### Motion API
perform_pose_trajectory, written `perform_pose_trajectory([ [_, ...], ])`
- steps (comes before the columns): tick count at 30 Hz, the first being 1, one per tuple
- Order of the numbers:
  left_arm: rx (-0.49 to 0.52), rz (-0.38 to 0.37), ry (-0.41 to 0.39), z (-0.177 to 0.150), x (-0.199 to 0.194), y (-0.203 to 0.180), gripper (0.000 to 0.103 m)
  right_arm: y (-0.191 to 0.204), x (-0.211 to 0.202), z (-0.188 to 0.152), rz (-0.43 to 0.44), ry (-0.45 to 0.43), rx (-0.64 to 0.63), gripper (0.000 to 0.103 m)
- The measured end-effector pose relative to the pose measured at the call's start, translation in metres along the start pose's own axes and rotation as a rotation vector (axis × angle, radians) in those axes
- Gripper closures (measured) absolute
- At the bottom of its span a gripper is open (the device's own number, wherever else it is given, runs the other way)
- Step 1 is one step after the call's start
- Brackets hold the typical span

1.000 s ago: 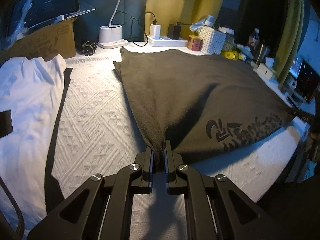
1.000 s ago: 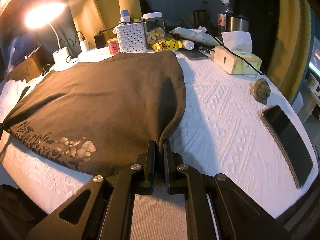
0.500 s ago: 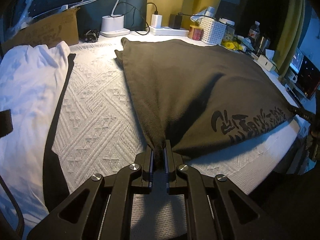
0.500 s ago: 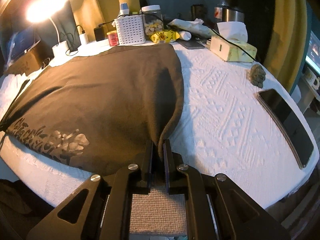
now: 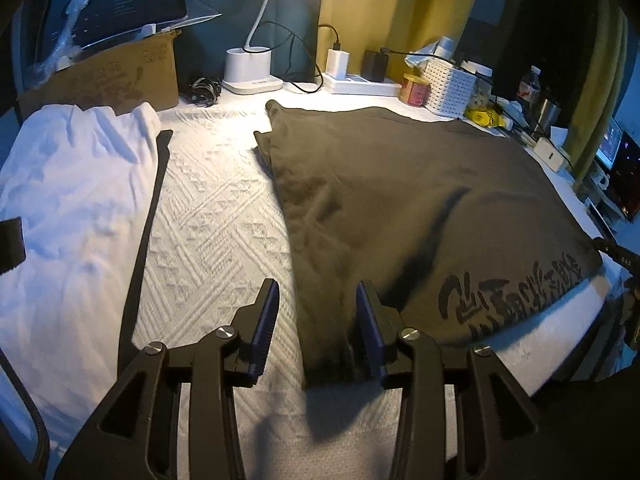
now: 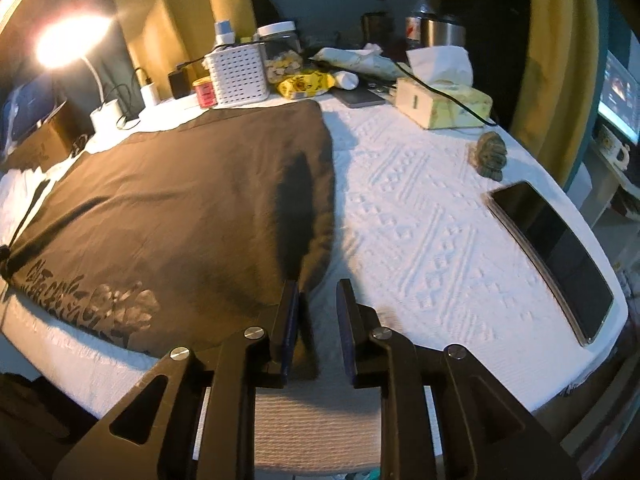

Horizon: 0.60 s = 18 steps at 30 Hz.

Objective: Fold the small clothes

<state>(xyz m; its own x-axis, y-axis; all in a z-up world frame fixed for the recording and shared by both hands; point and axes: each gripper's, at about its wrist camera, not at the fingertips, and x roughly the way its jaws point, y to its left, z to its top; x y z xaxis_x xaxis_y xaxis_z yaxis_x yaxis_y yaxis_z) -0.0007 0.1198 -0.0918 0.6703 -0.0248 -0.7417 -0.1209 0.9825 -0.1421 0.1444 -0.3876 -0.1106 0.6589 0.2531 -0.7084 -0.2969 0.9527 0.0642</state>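
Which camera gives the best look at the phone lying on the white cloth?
The right wrist view: the phone lies whole and unobstructed on the white tablecloth, right of the dark shirt. The left wrist view does not show it.

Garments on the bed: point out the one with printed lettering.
It is the dark olive-brown garment, spread flat between both grippers, with black lettering along its near edge. The white garment to its left, crumpled beside the cardboard box, shows no print.

A white gooseneck desk lamp (image 6: 74, 38) glares warmly at the far edge, its bulb blown out; the room behind is dim. Fisheye bending curves every border, with dark vignetted corners.
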Motion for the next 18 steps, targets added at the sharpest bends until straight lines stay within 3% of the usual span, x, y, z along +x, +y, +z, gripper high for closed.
perform_pose_trajectory([
  [6,0.005,0.0,0.036,0.003,0.012,-0.005,0.064,0.003,0.007,-0.007,0.067,0.036,0.003,0.083],
  [7,0.005,-0.001,0.039,0.004,0.013,-0.006,0.064,0.006,0.009,-0.008,0.06,0.04,-0.014,0.083],
  [9,0.012,0.0,0.045,0.006,0.016,-0.007,0.064,0.006,0.01,-0.01,0.037,0.029,-0.014,0.098],
  [18,0.006,0.036,0.055,0.018,0.024,-0.001,0.064,-0.023,0.004,-0.004,-0.04,0.026,0.038,0.098],
])
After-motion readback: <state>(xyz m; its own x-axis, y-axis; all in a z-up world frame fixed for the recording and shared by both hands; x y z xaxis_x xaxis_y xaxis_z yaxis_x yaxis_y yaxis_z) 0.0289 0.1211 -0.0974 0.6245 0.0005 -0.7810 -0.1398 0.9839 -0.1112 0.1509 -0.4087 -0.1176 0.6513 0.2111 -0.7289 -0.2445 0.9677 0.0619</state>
